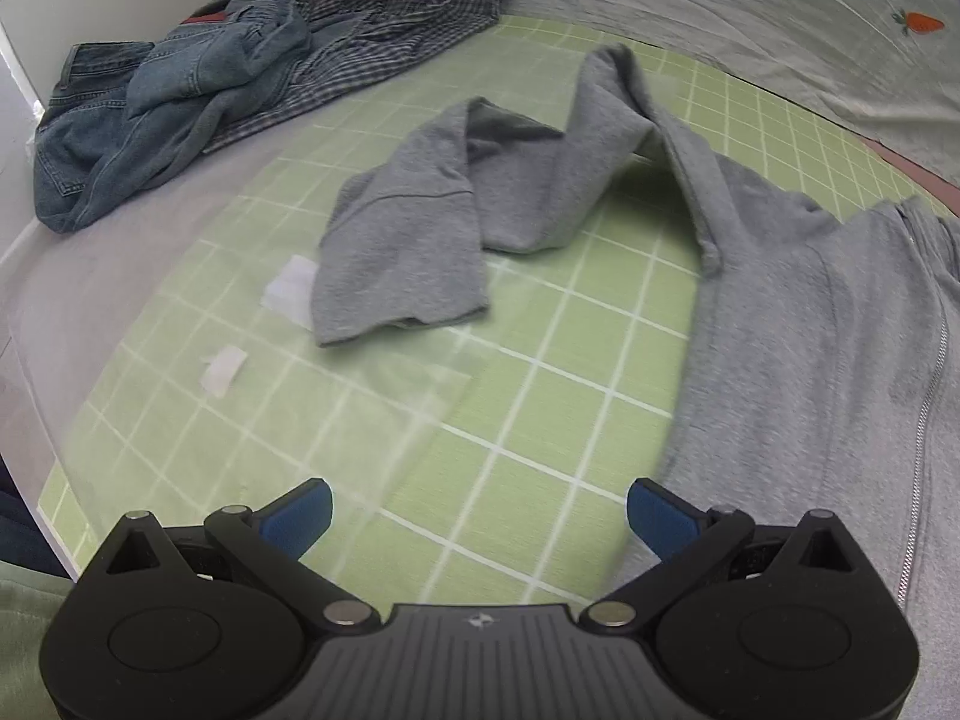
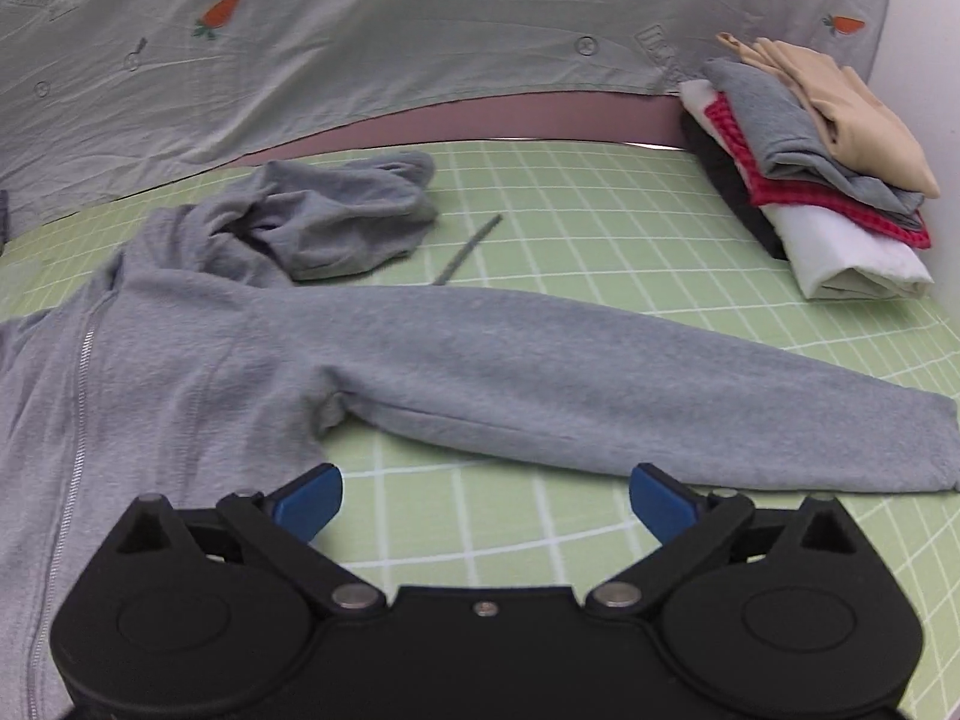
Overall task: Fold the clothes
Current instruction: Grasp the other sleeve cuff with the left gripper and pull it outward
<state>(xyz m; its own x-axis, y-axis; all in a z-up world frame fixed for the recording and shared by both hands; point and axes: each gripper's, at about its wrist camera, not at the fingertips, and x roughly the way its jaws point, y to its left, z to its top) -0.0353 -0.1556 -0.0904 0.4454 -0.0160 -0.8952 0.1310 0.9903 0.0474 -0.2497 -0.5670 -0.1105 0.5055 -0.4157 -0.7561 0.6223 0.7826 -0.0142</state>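
Observation:
A grey zip-up hoodie [image 1: 810, 348] lies front up on the green grid mat [image 1: 528, 420]. In the left wrist view its one sleeve [image 1: 414, 228] lies bent and crumpled toward the far left. My left gripper [image 1: 480, 516] is open and empty above the mat, just left of the hoodie's body. In the right wrist view the hoodie [image 2: 150, 372] has its other sleeve [image 2: 600, 378] stretched out to the right, and the hood [image 2: 336, 216] is bunched at the top. My right gripper [image 2: 486, 504] is open and empty just below that sleeve.
A pile of unfolded denim and checked clothes [image 1: 198, 90] lies at the far left. A stack of folded clothes [image 2: 822, 174] sits at the far right of the mat. A pale sheet with carrot prints [image 2: 420, 30] lies beyond the mat. Bits of white tape [image 1: 225, 369] stick to it.

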